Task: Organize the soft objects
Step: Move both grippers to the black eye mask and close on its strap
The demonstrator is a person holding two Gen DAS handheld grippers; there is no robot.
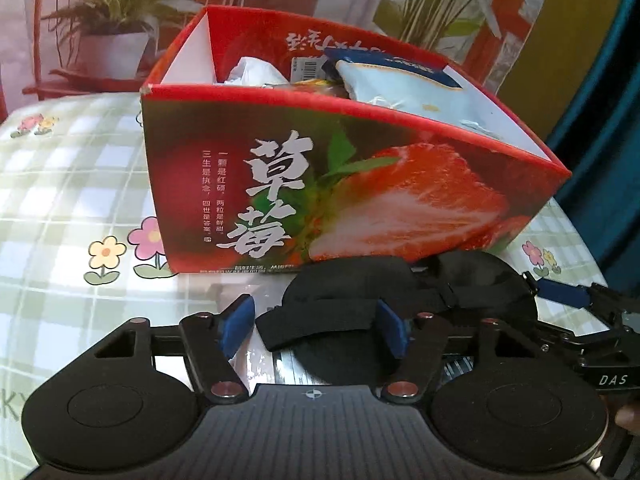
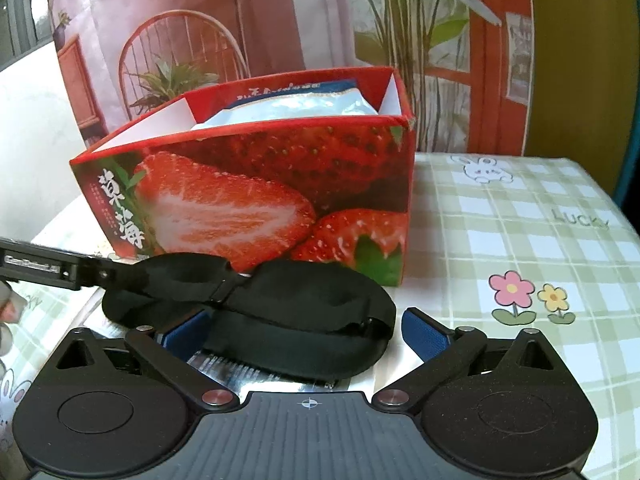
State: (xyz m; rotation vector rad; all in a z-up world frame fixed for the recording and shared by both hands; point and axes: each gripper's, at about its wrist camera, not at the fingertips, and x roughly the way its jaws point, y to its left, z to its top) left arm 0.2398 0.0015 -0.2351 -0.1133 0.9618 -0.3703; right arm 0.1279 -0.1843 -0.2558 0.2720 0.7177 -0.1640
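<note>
A black padded eye mask (image 1: pixel 400 292) with its strap lies on a clear plastic package on the table, right in front of the red strawberry box (image 1: pixel 340 184). My left gripper (image 1: pixel 316 324) is open, its blue pads on either side of the mask's left end. In the right wrist view the mask (image 2: pixel 280 316) lies between the open fingers of my right gripper (image 2: pixel 308 332), at its right end. The box (image 2: pixel 260 200) holds a light blue soft packet (image 2: pixel 296 108) and other bagged items (image 1: pixel 256 70).
The table has a green checked cloth with flowers (image 2: pixel 520 240). A printed backdrop with plants (image 1: pixel 116 20) stands behind the box. The right gripper's finger (image 1: pixel 568 294) shows at the right of the left wrist view, the left gripper's body (image 2: pixel 44 268) at the left of the right wrist view.
</note>
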